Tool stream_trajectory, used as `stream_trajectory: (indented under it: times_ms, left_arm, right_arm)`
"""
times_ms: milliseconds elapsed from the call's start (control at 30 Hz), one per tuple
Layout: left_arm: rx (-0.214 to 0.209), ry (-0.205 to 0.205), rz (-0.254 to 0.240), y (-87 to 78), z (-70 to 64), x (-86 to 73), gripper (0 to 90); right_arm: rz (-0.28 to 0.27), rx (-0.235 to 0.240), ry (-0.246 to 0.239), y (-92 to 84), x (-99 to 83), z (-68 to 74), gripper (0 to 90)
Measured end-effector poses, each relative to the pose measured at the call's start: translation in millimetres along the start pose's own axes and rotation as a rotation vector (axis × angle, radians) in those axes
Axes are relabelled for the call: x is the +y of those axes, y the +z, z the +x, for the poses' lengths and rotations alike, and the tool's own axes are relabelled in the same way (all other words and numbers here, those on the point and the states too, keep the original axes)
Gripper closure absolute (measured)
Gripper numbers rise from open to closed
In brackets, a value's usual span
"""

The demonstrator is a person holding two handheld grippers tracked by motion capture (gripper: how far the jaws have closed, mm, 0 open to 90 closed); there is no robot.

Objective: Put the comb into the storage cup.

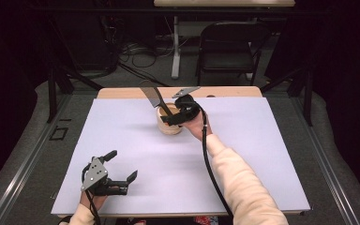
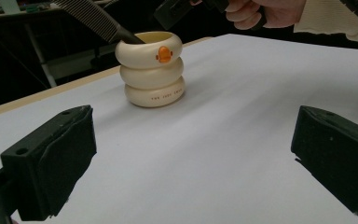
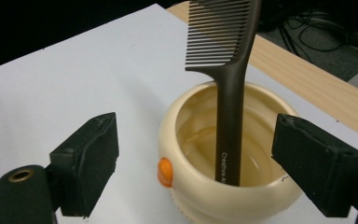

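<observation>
- One comb [image 3: 228, 93] standing handle-down in one cup [image 3: 223, 186], teeth up, leaning on the rim; seemingly dropped there for storage.
- Cup upright on the counter [image 1: 122, 140], toward its far edge, with an orange duck mark [image 2: 164, 54] on its side.
- Right gripper [image 3: 205, 158] hanging just above the cup, jaws spread either side of the comb handle and clear of it; judged a release, since nothing is pinched.
- Left gripper [image 2: 191, 154] resting well apart from the cup, near the counter's front edge, jaws spread and empty, likely idle.
- Two grippers, one comb, one cup.
</observation>
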State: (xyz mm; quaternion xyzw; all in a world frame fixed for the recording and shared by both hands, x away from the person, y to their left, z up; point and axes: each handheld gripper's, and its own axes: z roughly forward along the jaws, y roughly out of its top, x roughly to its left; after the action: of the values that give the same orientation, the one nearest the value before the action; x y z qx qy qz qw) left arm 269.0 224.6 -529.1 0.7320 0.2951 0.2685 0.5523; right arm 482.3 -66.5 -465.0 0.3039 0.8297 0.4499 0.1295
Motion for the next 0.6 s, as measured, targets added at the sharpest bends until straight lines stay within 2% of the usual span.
stream_trajectory:
  times_ms: [233, 600]
  left_arm:
    - [-0.01, 0.004, 0.002, 3.2, -0.1, 0.6, 0.0]
    - [-0.007, 0.001, 0.003, 3.3, -0.1, 0.7, 0.1]
  right_arm:
    - [0.02, 0.018, -0.01, -10.5, -3.8, 3.1, 10.4]
    - [-0.002, 0.045, -0.024, -37.9, -15.1, 8.7, 6.1]
